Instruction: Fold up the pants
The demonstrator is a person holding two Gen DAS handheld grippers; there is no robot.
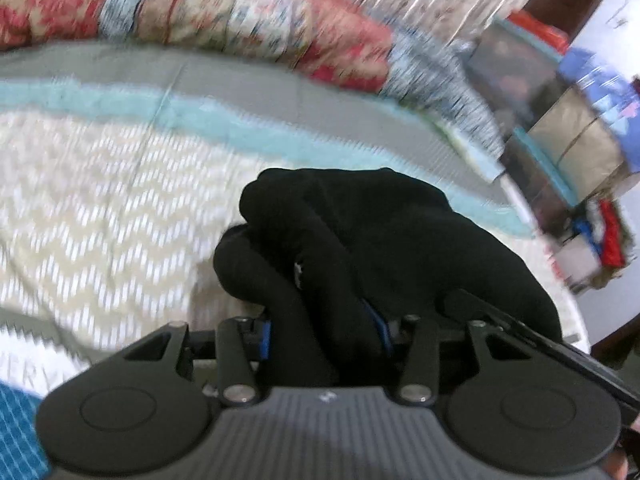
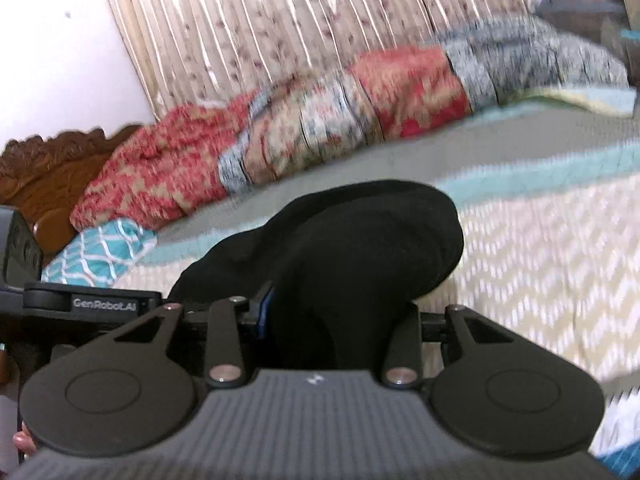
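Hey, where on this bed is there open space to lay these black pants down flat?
The widest free patch is the cream chevron bedspread, bordered by the teal stripe on the far side. The grey band beyond it is bare too. It is crowded along the curtain, where the red patterned quilt lies rolled, and by the teal pillow.
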